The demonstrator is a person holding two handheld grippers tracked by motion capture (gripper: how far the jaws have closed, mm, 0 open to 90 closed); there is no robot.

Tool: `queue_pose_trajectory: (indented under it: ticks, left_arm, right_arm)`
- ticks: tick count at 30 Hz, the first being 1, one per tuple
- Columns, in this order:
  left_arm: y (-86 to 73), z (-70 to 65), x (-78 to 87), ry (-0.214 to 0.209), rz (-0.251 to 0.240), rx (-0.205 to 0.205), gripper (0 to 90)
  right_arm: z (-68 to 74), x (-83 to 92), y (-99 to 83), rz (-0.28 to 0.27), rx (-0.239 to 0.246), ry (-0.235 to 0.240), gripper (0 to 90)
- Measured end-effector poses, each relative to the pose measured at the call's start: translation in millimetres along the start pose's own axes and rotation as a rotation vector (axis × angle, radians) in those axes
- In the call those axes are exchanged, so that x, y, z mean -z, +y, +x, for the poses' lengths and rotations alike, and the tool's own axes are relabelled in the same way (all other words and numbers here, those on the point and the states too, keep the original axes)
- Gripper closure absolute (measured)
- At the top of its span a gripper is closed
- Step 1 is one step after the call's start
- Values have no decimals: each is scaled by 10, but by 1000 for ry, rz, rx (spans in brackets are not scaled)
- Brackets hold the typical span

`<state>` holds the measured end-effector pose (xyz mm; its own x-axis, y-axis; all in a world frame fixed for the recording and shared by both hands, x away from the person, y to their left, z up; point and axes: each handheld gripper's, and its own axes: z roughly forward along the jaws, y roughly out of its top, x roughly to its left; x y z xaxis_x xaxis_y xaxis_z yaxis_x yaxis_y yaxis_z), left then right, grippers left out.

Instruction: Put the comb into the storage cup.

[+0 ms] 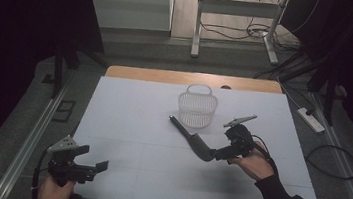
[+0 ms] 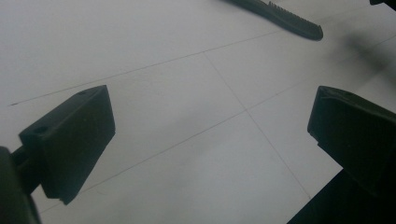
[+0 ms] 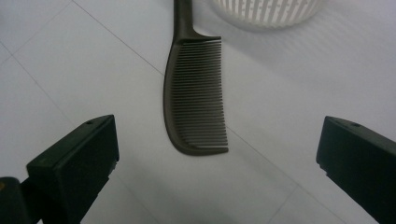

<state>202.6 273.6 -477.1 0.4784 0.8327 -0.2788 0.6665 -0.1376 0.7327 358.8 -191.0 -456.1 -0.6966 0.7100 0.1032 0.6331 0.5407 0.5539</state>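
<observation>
Two grippers are at work over a white table [image 1: 126, 124]. One dark comb [image 3: 196, 102] lies flat on the table, its thin handle pointing toward a white basket [image 1: 197, 109] that stands upright just beyond it, near but apart. The right gripper [image 1: 224, 152] sits low at the comb's toothed end, fingers [image 3: 74, 168] spread wide and holding nothing; in the right gripper view the comb lies between and ahead of them, untouched. The left gripper [image 1: 91, 159] hovers near the table's front left corner, well apart from the comb, its fingers [image 2: 70, 140] also wide open and empty, with the comb's end visible far off.
</observation>
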Motion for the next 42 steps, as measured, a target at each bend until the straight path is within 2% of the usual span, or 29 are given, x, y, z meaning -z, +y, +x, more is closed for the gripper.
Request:
queue_pose_trajectory:
  ticks: [13, 24, 42]
  left_arm:
    - [2, 4, -2, -5, 3, 2, 14]
    - [3, 10, -3, -7, 4, 5, 13]
    - [4, 19, -7, -12, 5, 11, 13]
  right_arm:
    - [56, -162, 144, 27, 34, 5, 0]
    - [70, -251, 254, 35, 26, 25, 0]
    - [144, -437, 434, 60, 53, 27, 0]
